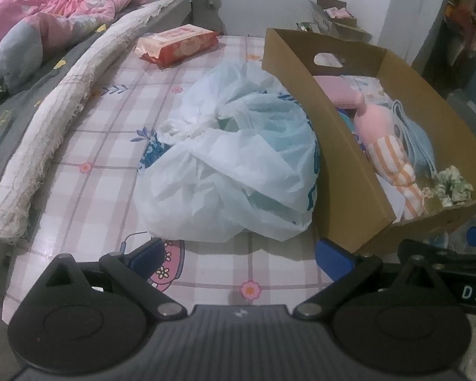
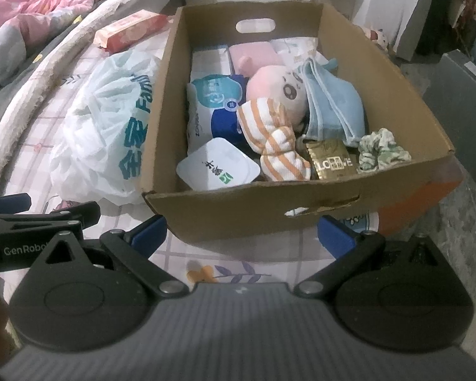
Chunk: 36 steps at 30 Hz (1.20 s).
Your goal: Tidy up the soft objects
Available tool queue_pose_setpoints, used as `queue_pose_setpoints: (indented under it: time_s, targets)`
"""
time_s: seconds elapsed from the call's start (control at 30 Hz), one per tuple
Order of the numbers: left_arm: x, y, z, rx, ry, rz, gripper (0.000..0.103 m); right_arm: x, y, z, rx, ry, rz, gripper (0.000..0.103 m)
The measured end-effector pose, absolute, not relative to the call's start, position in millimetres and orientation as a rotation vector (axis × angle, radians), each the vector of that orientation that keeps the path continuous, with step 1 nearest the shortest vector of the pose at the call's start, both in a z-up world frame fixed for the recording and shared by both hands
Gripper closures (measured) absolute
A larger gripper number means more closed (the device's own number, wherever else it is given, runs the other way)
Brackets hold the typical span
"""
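Your left claw (image 1: 238,255) and right claw (image 2: 241,233) both gape wide, holding nothing, low in their frames. Just past the right one sits the cardboard box (image 2: 254,203) — inside lie a pink plush doll (image 2: 276,95), a blue cloth (image 2: 336,104) and a scrunchie (image 2: 382,152). A white plastic bag (image 1: 238,158) fills the left view's centre, touching the box.

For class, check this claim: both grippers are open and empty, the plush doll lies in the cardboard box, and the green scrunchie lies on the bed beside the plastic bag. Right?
One error: the scrunchie lies inside the box, near the doll, as the right wrist view shows. The rest stands.
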<state>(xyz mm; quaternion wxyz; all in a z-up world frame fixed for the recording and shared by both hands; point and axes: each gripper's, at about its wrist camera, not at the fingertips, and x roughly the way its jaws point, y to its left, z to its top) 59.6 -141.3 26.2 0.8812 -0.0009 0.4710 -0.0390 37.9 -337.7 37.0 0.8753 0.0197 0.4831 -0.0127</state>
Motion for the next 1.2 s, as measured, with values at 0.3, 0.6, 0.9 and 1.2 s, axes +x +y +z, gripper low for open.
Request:
queue_pose_setpoints:
  time_s: [0.3, 0.6, 0.9, 1.2]
  targets:
    - [60, -139, 33, -0.012, 0.963, -0.081, 0.001, 38, -335, 45, 0.034, 0.994, -0.026, 0.001]
    - [59, -137, 35, -0.021, 0.957, -0.079, 0.001, 39, -333, 49, 0.022, 0.988, -0.026, 0.001]
    - [60, -136, 39, -0.020, 0.945, -0.076, 0.001, 39, -332, 52, 0.017, 0.978, -0.024, 0.001]
    - [59, -137, 41, -0.018, 0.936, -0.073, 0.001, 39, -332, 55, 0.017, 0.972, -0.023, 0.001]
